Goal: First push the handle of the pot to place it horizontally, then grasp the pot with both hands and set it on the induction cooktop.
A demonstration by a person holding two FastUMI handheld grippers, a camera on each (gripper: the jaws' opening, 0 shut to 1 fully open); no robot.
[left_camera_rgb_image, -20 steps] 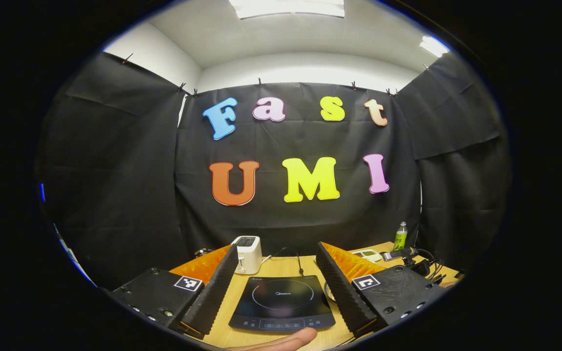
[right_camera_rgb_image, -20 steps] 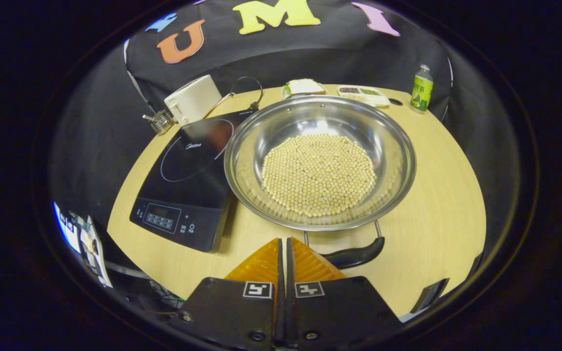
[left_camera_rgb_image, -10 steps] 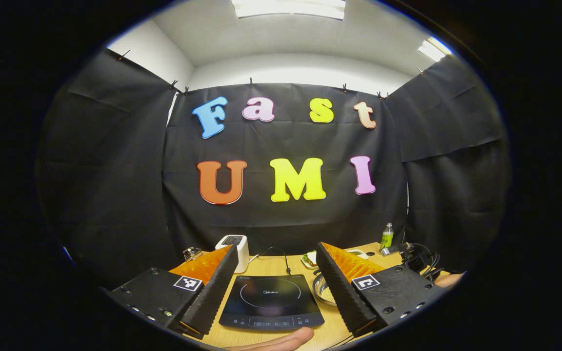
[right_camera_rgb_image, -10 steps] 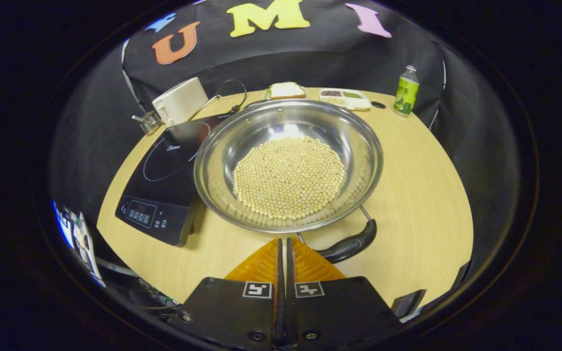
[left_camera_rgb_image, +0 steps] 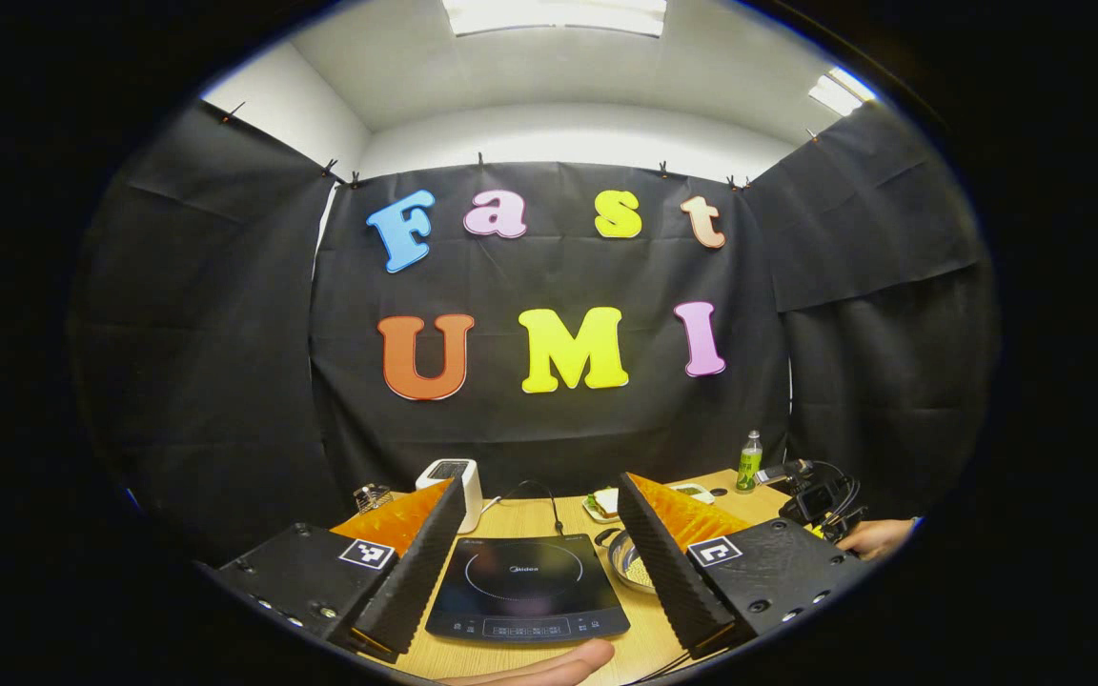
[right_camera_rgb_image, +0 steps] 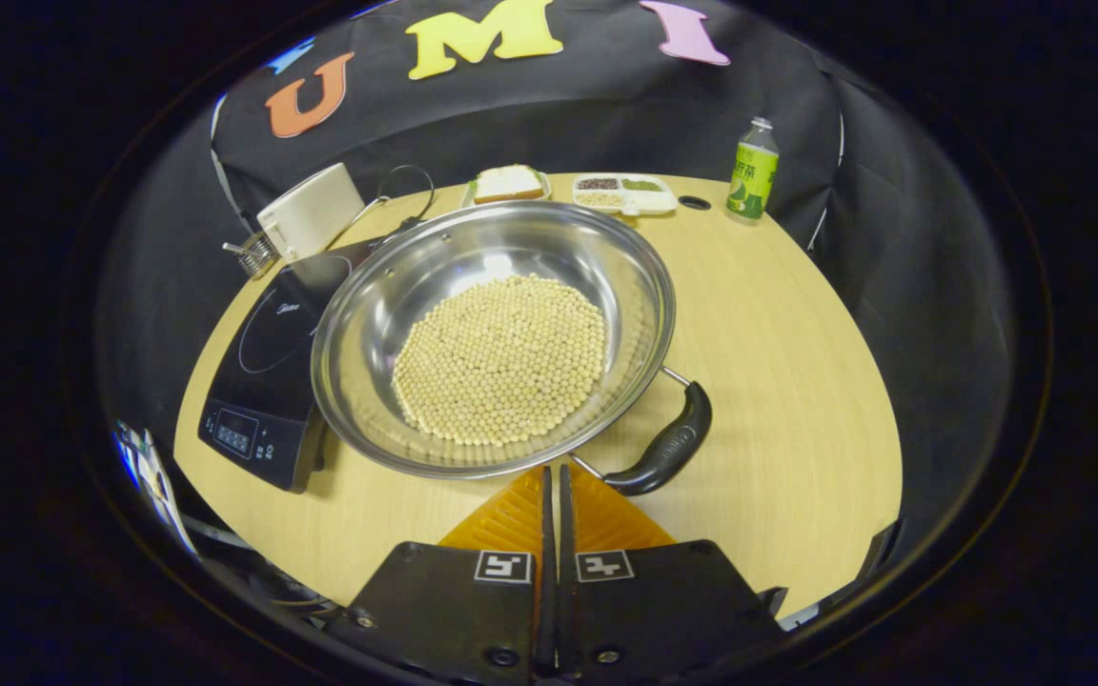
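Sweep the handle round with your right gripper (right_camera_rgb_image: 552,476) pressed together.

Your pot (right_camera_rgb_image: 497,333) sits mid-table, its rim overlapping the induction cooktop (right_camera_rgb_image: 263,372) at the table's left edge. The handle (right_camera_rgb_image: 668,443) slants toward the near right corner, your tips just beside its near end. Push low and steadily on the grip, not the rim, so the beans (right_camera_rgb_image: 501,357) stay put. Your left gripper (left_camera_rgb_image: 539,534) hangs spread above the cooktop.

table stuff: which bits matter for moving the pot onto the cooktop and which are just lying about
For the job:
- pot, filled with pale beans
- pot handle
- induction cooktop
- right gripper, shut
- left gripper, open

Lying about:
- toaster
- green bottle
- divided tray
- plate with bread
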